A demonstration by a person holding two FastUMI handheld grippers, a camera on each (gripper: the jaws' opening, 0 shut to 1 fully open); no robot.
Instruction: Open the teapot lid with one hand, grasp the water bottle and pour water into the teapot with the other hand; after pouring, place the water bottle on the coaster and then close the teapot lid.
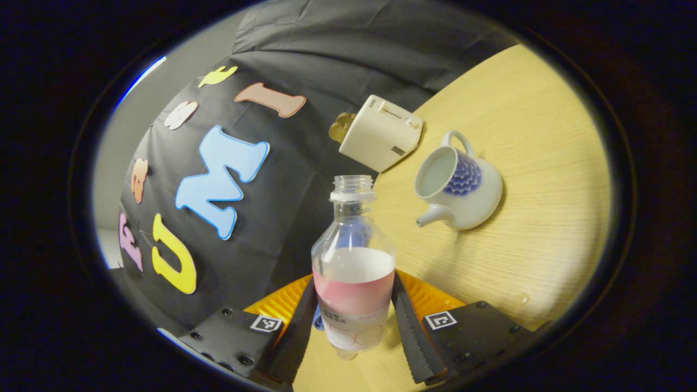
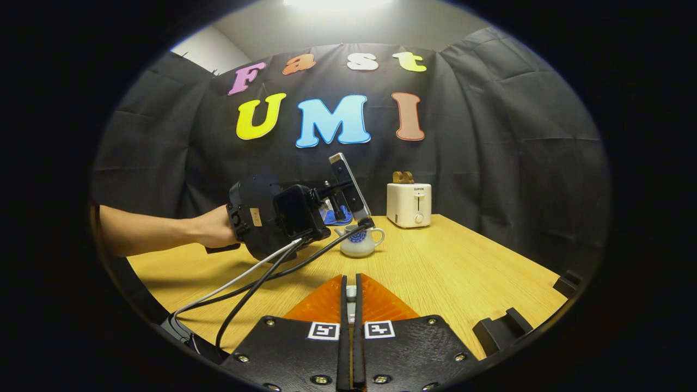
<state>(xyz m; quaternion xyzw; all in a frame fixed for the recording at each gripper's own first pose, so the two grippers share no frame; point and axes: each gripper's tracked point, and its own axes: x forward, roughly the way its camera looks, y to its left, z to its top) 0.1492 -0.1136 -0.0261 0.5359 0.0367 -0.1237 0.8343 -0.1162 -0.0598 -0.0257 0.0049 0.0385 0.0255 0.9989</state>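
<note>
In the left gripper view, the left gripper [image 1: 353, 321] holds the water bottle [image 1: 353, 261] between its two fingers [image 1: 412, 337], one pressing on each side of the labelled lower body. The bottle is uncapped, its open neck pointing away from the jaws, and it is partly filled with water up to about the top of the label. Beyond the bottle's neck and off to the right of the jaws sits the teapot [image 1: 460, 188] on the wooden table [image 1: 533, 163]; its lid is off, so the round opening shows, the spout points back toward the gripper and the handle faces away. Just beyond the teapot, close to it but apart, stands a cream toaster [image 1: 381, 132] with something golden in its slot. In the right gripper view, the right gripper [image 2: 352, 305] has its fingers drawn narrowly together around a small pale object [image 2: 352, 296] caught between them; I cannot tell what it is. Straight ahead of these jaws, well apart, the teapot [image 2: 359, 242] stands on the table [image 2: 463, 272], with the toaster [image 2: 409, 204] behind it to the right. To the left of the teapot, a bare hand [image 2: 212, 231] and forearm carry the left gripper's black body [image 2: 272, 220], cables trailing from it across the table toward the near edge.
</note>
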